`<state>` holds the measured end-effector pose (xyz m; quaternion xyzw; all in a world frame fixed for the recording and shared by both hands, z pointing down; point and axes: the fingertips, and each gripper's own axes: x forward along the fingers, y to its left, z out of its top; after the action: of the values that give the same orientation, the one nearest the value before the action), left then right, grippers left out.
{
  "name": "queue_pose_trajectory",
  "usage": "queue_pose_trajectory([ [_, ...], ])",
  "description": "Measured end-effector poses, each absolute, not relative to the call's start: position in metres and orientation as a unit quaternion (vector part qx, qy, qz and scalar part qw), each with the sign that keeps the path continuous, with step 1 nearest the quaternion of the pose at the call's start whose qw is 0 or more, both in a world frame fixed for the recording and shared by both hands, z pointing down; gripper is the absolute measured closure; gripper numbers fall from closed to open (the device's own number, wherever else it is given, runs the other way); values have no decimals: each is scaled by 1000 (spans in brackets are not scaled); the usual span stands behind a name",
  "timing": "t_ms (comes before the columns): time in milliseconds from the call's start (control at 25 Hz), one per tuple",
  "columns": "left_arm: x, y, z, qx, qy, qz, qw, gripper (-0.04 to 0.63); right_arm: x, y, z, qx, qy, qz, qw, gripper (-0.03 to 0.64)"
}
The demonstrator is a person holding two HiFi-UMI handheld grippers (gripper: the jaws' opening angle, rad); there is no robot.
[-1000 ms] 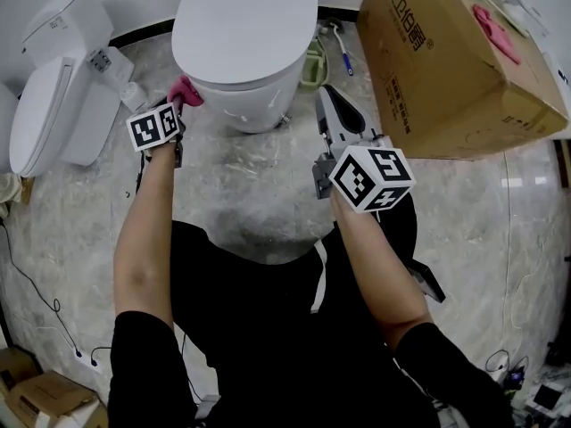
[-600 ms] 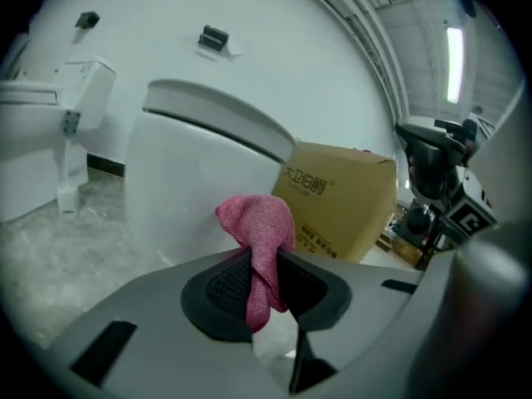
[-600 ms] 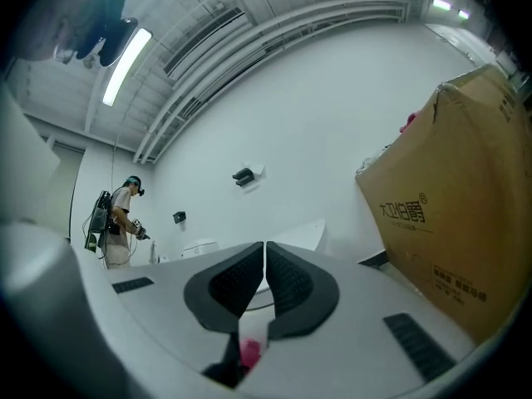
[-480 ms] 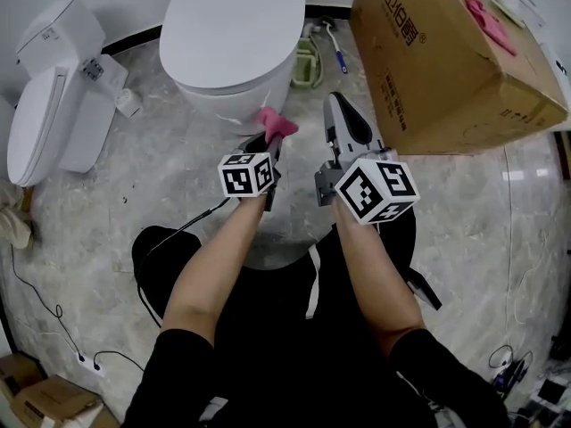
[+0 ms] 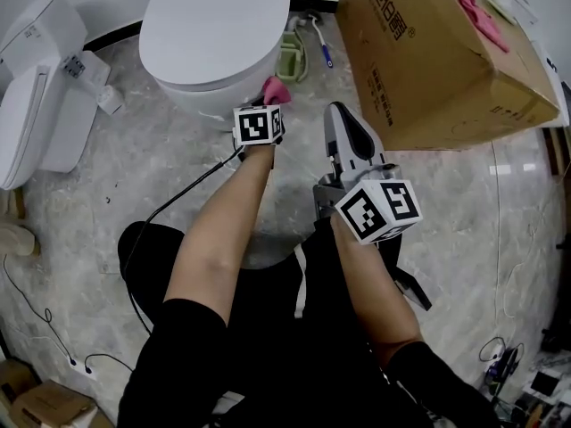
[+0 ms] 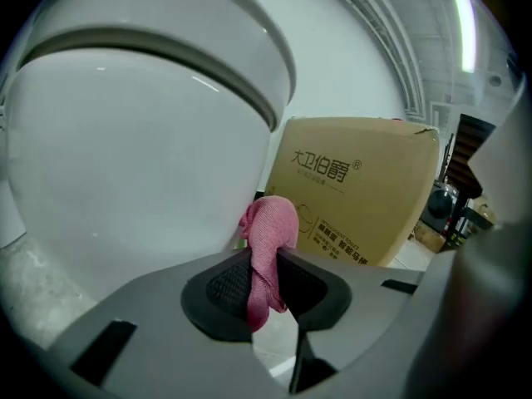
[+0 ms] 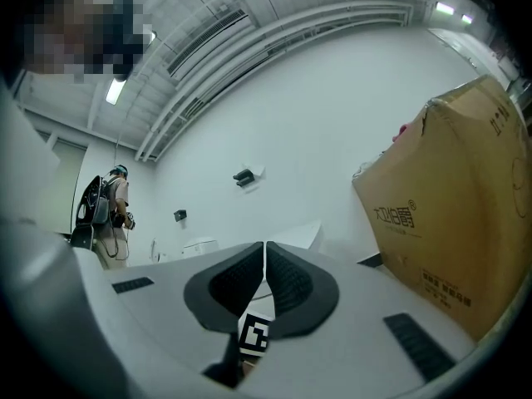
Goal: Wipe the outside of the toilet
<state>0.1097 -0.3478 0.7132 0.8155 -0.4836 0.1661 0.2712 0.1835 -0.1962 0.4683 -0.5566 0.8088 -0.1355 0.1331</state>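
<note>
A white toilet (image 5: 214,34) with its lid down stands at the top of the head view; its curved bowl side (image 6: 125,165) fills the left gripper view. My left gripper (image 5: 272,98) is shut on a pink cloth (image 5: 276,89), held close against the bowl's lower right side. The pink cloth (image 6: 268,252) hangs bunched between the jaws of my left gripper (image 6: 268,283). My right gripper (image 5: 343,132) is off to the right, apart from the toilet and tilted up. In the right gripper view my right gripper (image 7: 264,283) is shut with nothing in it.
A big cardboard box (image 5: 437,56) stands right of the toilet, with a pink cloth (image 5: 482,20) on top. A second white toilet (image 5: 40,87) is at the left. A toilet brush (image 5: 318,41) lies behind. A black cable (image 5: 178,199) trails on the marble floor.
My left gripper has swept with the pink cloth from the bowl's left side round its front to its right side. The right gripper has hardly moved.
</note>
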Motion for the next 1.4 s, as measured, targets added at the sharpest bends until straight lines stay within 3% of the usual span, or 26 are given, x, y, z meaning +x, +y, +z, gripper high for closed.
queue_pose_trajectory([
  [160, 104, -345, 711, 794, -500, 107, 327, 511, 175, -197, 469, -550, 813, -138, 131, 581],
  [600, 54, -323, 698, 778, -502, 4, 378, 512, 134, -197, 475, -516, 838, -132, 118, 583],
  [960, -64, -298, 687, 779, -536, 40, 323, 512, 111, -206, 485, -500, 848, -139, 103, 583],
  [1240, -167, -346, 679, 760, -589, 122, 248, 514, 104, -210, 503, -499, 847, -160, 95, 582],
  [1400, -192, -367, 689, 728, -620, 127, 263, 514, 100, -211, 510, -505, 848, -146, 64, 581],
])
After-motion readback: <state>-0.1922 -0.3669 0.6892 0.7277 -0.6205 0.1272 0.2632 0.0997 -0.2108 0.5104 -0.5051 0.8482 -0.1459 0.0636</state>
